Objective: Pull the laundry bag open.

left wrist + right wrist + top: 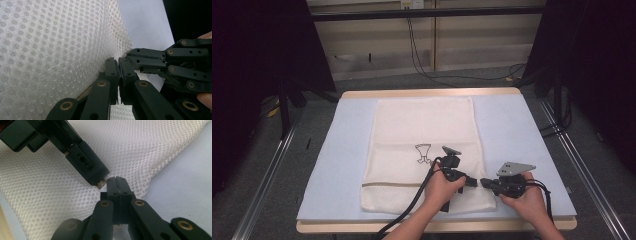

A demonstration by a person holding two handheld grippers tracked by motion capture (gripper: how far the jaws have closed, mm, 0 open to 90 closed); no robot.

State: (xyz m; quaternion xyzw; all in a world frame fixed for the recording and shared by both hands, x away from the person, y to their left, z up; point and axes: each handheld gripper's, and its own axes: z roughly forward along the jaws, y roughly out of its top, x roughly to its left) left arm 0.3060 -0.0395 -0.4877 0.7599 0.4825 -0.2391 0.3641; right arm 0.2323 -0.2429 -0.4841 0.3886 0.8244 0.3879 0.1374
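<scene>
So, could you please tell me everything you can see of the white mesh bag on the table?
The mesh bag is a cream-white rectangle of fine honeycomb netting, lying flat lengthwise on the pale blue table cover. A small dark line drawing is printed near its middle, and a tan band, perhaps a zipper, crosses it near the person's end. The left gripper and right gripper meet at its near right edge, jaws closed and apparently pinching the netting, which lifts into a ridge there.

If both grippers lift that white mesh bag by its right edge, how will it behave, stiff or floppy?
Probably floppy: the mesh bag already bows and puckers where the left gripper and right gripper pinch its edge. Likely light, since it is thin open netting lying flat. It may drag across the blue table cover rather than rise whole.
</scene>
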